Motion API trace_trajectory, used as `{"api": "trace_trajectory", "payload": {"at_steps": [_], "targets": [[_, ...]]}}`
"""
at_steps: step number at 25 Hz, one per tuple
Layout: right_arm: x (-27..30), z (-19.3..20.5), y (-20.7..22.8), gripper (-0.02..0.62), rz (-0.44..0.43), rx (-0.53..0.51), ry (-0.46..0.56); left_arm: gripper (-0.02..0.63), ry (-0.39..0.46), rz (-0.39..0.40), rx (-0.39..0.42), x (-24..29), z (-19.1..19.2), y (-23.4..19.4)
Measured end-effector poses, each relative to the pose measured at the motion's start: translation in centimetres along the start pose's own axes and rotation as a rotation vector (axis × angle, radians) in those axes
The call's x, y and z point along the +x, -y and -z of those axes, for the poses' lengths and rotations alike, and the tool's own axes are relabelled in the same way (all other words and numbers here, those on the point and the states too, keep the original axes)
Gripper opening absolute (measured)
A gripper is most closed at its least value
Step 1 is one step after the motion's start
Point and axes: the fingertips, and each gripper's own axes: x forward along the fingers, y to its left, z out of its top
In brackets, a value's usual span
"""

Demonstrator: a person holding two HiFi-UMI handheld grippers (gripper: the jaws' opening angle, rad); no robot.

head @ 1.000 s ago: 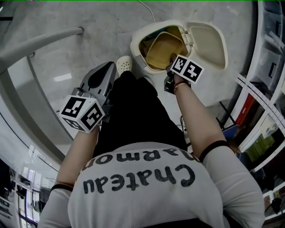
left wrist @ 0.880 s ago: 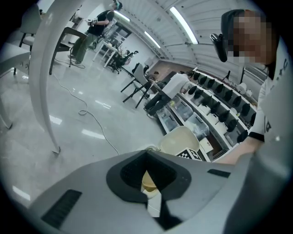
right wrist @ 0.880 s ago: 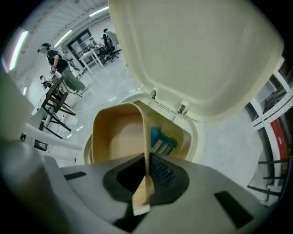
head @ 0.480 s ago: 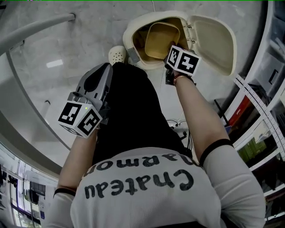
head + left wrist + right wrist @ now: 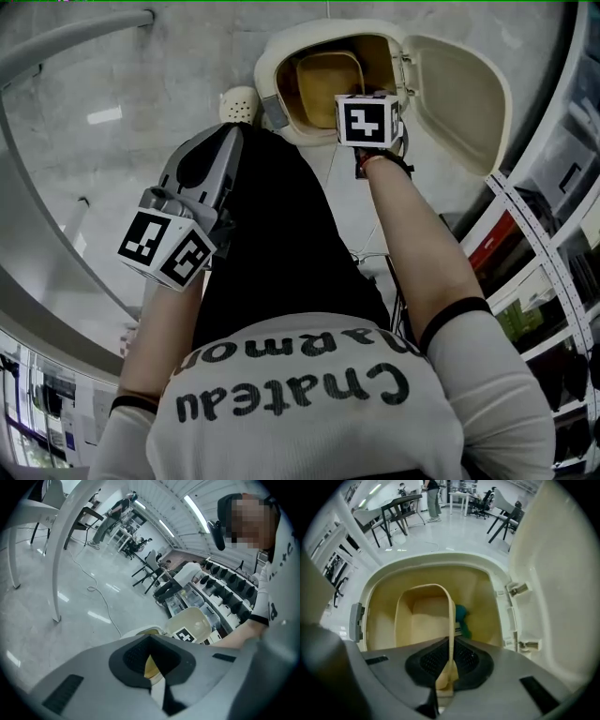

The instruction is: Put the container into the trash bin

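Ahead of and below the right gripper (image 5: 364, 105) (image 5: 447, 677) we see the cream, oval plastic trash bin (image 5: 277, 58) (image 5: 377, 581), its mouth facing the jaws. Its hinged cream lid (image 5: 459, 94) (image 5: 562, 573) is thrown fully open to the right of that gripper.

Straight ahead of the right gripper's jaws hangs the shallow tan plastic container (image 5: 323, 82) (image 5: 419, 616). It is tilted on edge inside the bin's mouth, with its hollow side facing left of the jaws. The right gripper's jaws are pressed onto the container's thin right-hand wall, which runs up from between the dark pads as a narrow tan strip. We cannot tell whether the container's far end touches the inside of the bin.

The left gripper (image 5: 221, 142) (image 5: 152, 665) hangs well apart from the bin, on the near side of it and to the left of the right gripper. Its jaws are drawn together with only a sliver between the pads, and they hold nothing. Through that sliver we glimpse the bin (image 5: 154, 632) beyond.

Just right of the held wall, a small teal object (image 5: 461, 618) lies deeper in the bin. A grey latch (image 5: 270, 109) (image 5: 356, 620) sits on the bin's rim, left of the right gripper. A white perforated shoe (image 5: 238, 103) rests on the floor beyond the left gripper's tips.
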Motion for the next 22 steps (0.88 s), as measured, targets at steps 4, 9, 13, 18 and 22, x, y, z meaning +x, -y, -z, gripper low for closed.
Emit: {"api": "trace_trajectory", "payload": {"at_steps": [4,9,13,18,22], "targets": [[0.0,-0.7,-0.8,0.034,0.007,-0.116,-0.033,0.023,0.01,-0.001,0.001,0.0,-0.1,0.1],[0.8,-2.2,-1.9,0.034,0.042,-0.35,-0.056,0.023,0.012,-0.008,-0.002,-0.3,0.0,-0.4],[2.6,-2.2,-2.5,0.034,0.058,-0.485,-0.082,0.023,0.015,-0.023,0.004,-0.5,0.3,-1.3],[4.7,-2.5,-3.3,0.034,0.052,-0.575,-0.076,0.023,0.021,-0.035,0.01,-0.6,0.7,-2.6],[6.4,-2.6,-3.2,0.034,0.06,-0.615,-0.074,0.023,0.033,-0.042,0.016,-0.3,1.0,-3.6]]}}
